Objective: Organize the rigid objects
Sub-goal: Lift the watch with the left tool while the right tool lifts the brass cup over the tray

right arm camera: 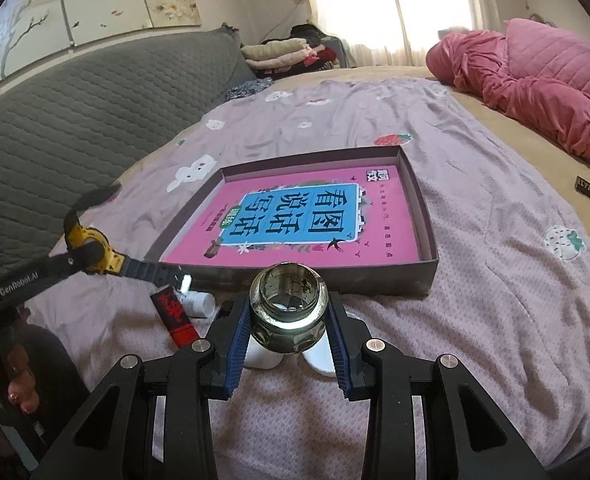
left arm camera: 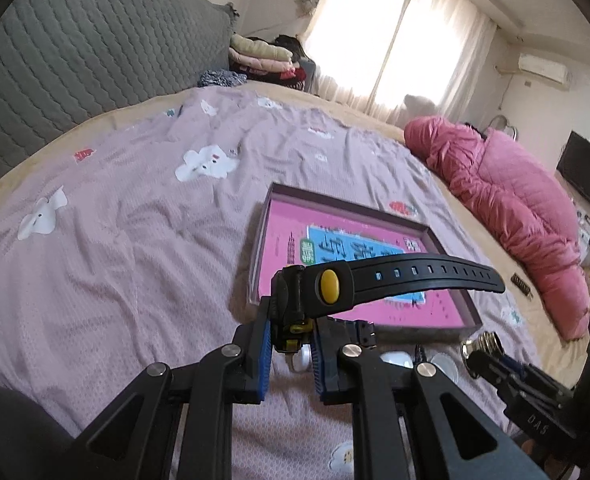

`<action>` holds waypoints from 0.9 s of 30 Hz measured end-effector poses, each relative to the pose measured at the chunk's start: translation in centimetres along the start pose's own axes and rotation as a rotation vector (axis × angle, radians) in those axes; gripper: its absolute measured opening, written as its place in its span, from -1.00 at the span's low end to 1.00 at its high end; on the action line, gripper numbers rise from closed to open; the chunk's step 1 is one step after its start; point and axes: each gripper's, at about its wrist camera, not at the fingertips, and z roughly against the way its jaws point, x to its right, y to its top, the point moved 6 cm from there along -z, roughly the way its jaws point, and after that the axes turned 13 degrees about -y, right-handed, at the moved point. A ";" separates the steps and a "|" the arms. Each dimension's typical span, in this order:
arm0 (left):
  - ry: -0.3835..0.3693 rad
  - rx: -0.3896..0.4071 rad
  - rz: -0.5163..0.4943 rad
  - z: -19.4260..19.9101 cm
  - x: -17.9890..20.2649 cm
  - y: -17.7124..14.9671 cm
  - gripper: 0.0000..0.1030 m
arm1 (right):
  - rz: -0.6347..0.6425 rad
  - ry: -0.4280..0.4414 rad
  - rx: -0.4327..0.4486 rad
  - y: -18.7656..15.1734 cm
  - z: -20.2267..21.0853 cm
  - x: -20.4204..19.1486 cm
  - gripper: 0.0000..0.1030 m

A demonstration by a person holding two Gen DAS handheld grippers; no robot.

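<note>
My left gripper is shut on the case of a black and yellow wristwatch, and the strap sticks out to the right above the box. In the right wrist view the same watch hangs at the left, in front of the box's near left corner. My right gripper is shut on a small clear glass jar, whose open mouth faces the camera, just in front of the box. The shallow brown box lies on the bed with a pink and blue book flat inside it.
On the lilac bedspread in front of the box lie a red stick-shaped object, a small white bottle and white pieces under the jar. A pink quilt is heaped at the right, and a grey padded headboard is at the left.
</note>
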 end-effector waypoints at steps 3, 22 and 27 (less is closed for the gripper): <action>-0.012 0.013 0.020 -0.5 -0.2 0.8 -0.68 | -0.010 -0.002 0.013 0.6 0.1 0.2 -0.28; -0.069 -0.099 0.065 -8.9 -0.9 1.6 -0.67 | -0.031 -0.077 0.036 4.7 -3.6 2.0 -0.28; -0.058 -0.117 0.047 -9.9 -1.0 1.3 -0.67 | -0.027 -0.101 0.015 4.8 -5.0 2.5 -0.28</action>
